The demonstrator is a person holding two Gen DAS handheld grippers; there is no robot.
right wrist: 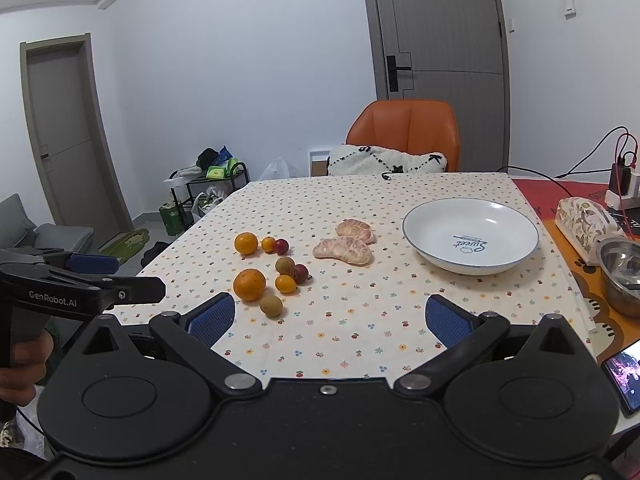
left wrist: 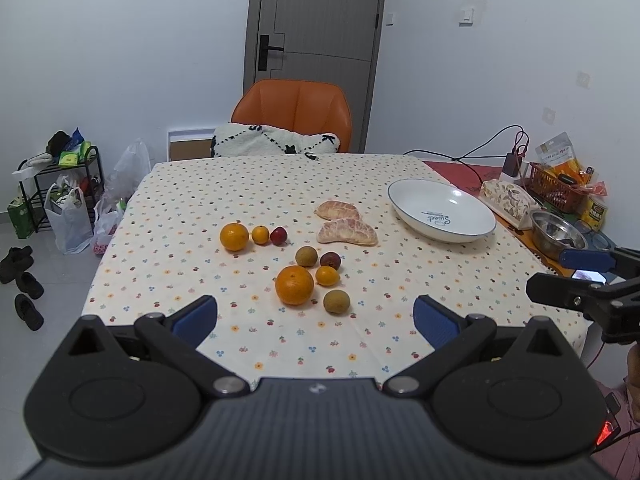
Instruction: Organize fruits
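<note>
Several fruits lie on the dotted tablecloth (left wrist: 180, 216): a near orange (left wrist: 294, 285) (right wrist: 249, 284), a far orange (left wrist: 234, 236) (right wrist: 246, 243), small oranges, brown longans, red fruits and two peeled pomelo pieces (left wrist: 347, 233) (right wrist: 343, 251). An empty white plate (left wrist: 441, 211) (right wrist: 470, 236) stands to the right. My left gripper (left wrist: 315, 318) is open and empty, near the front edge, short of the near orange. My right gripper (right wrist: 330, 316) is open and empty, also near the front edge.
An orange chair (left wrist: 294, 110) with a white cushion stands at the far side. On the right are a tissue box (left wrist: 508, 198), a steel bowl (left wrist: 558, 234), a red basket (left wrist: 554, 186), cables and a phone (right wrist: 626, 376). Bags and a rack (left wrist: 60, 184) stand on the floor at left.
</note>
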